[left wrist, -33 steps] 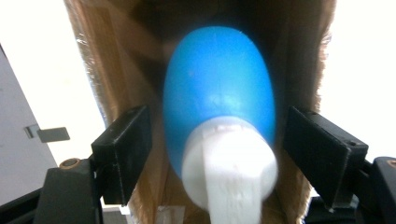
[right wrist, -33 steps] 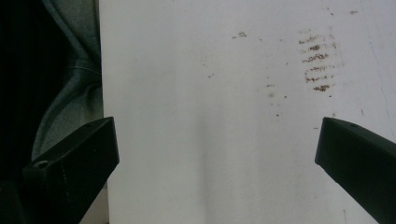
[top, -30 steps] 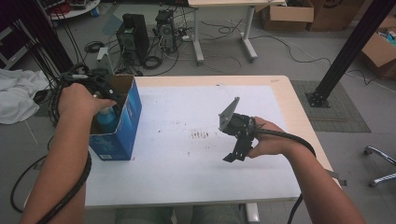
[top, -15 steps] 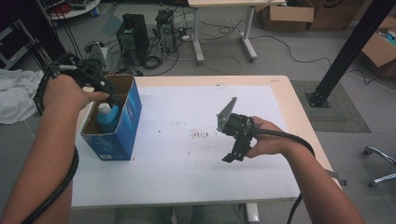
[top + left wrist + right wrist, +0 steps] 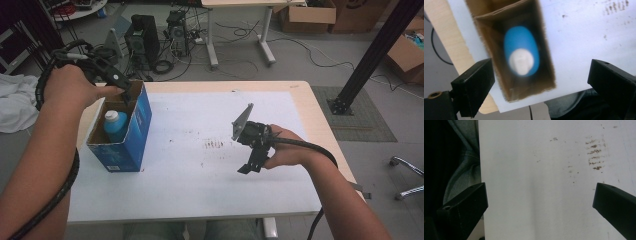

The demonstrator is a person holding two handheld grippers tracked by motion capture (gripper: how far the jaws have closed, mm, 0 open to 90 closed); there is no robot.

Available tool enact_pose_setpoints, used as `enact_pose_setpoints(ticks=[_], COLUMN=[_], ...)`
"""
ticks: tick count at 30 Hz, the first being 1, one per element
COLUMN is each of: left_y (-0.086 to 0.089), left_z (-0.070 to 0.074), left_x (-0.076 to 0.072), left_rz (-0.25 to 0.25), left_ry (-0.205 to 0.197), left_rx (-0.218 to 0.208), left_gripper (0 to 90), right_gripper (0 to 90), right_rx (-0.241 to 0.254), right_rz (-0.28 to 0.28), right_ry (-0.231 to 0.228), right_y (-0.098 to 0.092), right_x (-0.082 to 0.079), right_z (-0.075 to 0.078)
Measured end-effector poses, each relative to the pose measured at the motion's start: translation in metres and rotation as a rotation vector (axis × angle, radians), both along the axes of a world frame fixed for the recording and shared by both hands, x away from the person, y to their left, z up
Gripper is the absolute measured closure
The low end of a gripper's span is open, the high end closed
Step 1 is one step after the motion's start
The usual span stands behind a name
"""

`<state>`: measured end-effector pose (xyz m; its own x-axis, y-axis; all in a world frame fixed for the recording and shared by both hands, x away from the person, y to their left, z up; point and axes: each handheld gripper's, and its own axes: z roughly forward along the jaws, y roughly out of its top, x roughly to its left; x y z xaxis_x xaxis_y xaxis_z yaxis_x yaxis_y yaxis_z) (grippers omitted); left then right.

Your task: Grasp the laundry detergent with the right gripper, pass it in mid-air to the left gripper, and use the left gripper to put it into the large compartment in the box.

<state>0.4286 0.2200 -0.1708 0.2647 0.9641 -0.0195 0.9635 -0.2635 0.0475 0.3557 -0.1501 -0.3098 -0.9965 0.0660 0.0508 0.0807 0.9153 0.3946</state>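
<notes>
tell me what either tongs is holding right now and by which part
Nothing is held. The left tongs hang open above the box, with the blue bottle standing free inside it. The right tongs are open over the bare white tabletop.

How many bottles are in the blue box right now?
1. A blue bottle with a white cap stands upright inside the blue box, under the open left gripper. The box walls could hide something lower down.

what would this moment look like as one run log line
left gripper: open, above box | blue bottle: upright in blue box | right gripper: open, empty, over white table
</notes>
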Motion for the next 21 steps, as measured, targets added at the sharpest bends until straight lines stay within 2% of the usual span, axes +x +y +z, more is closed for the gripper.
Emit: enact_pose_setpoints(ticks=[5, 9, 13, 15, 17, 21], left_y=[-0.015, -0.025, -0.035, -0.042, -0.051, -0.069], left_z=[0.0, -0.004, -0.009, -0.013, -0.019, -0.039], left_x=[-0.001, -0.002, -0.002, -0.003, -0.005, -0.009], left_rz=[-0.057, -0.108, -0.187, -0.242, -0.281, -0.394], left_ry=[0.003, 0.012, 0.025, 0.008, 0.009, 0.055], left_rx=[-0.001, -0.01, -0.042, -0.055, -0.074, -0.117], left_gripper=[1.2, 0.4, 0.1, 0.2, 0.1, 0.1], right_gripper=[0.0, 0.0, 0.0, 0.0, 0.0, 0.0], right_rx=[-0.005, -0.009, -0.01, -0.014, -0.023, -0.026], right_rz=[0.002, 0.001, 0.001, -0.002, -0.001, -0.007], right_ry=[0.0, 0.0, 0.001, 0.005, 0.006, 0.012], right_y=[0.001, 0.0, 0.0, -0.001, -0.001, -0.003], right_x=[-0.001, -0.001, 0.0, 0.001, 0.002, 0.003], right_z=[0.0, 0.001, 0.002, 0.002, 0.002, 0.001])
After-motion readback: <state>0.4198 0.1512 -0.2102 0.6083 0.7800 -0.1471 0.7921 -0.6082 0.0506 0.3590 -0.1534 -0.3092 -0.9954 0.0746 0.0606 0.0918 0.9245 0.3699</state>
